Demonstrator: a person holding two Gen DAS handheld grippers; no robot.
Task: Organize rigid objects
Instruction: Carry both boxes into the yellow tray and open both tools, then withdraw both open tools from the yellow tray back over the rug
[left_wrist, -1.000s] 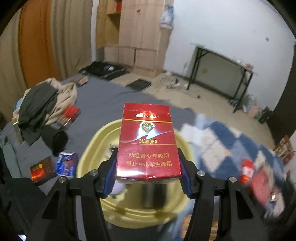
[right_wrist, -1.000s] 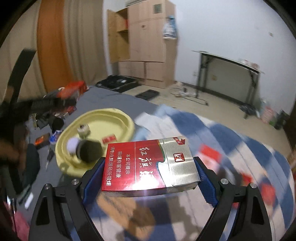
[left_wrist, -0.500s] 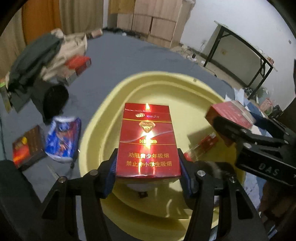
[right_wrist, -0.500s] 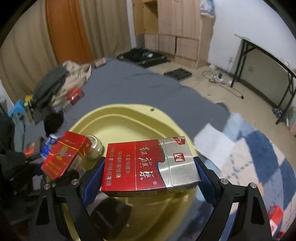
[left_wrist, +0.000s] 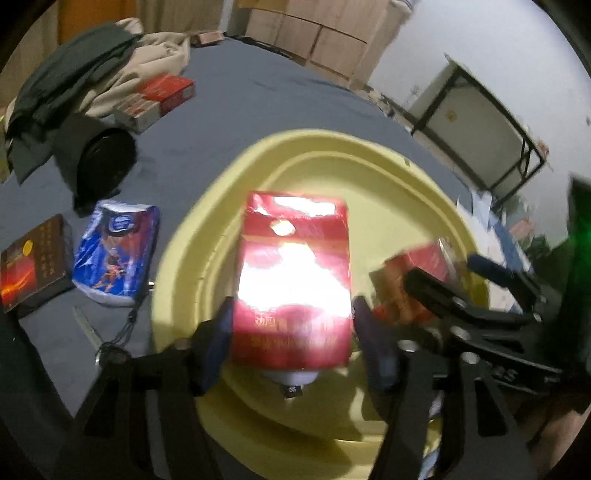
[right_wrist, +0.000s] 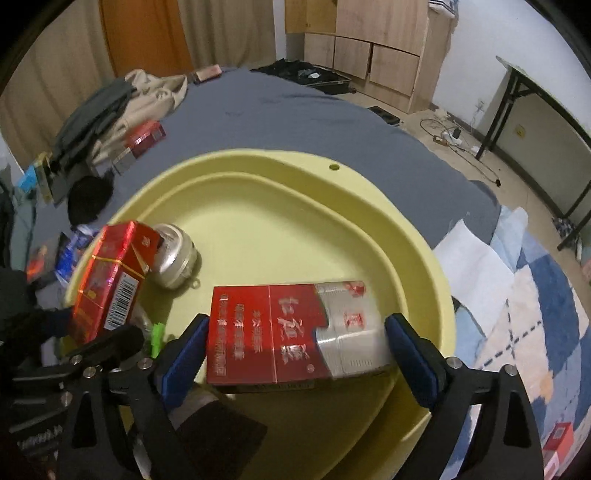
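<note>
Left gripper (left_wrist: 291, 347) clamps a red pack (left_wrist: 291, 280), right gripper (right_wrist: 295, 354) clamps a red-and-silver pack (right_wrist: 291, 332), both over the yellow basin (right_wrist: 258, 162).

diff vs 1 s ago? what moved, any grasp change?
Both tools swung in from out over the bed and came down over the yellow plastic basin. The left tool keeps the glossy red cigarette pack clamped; the right tool keeps the red-and-silver cigarette pack. Nothing let go. The silver tin in the basin and the blue packet on the grey sheet stayed put.
</note>
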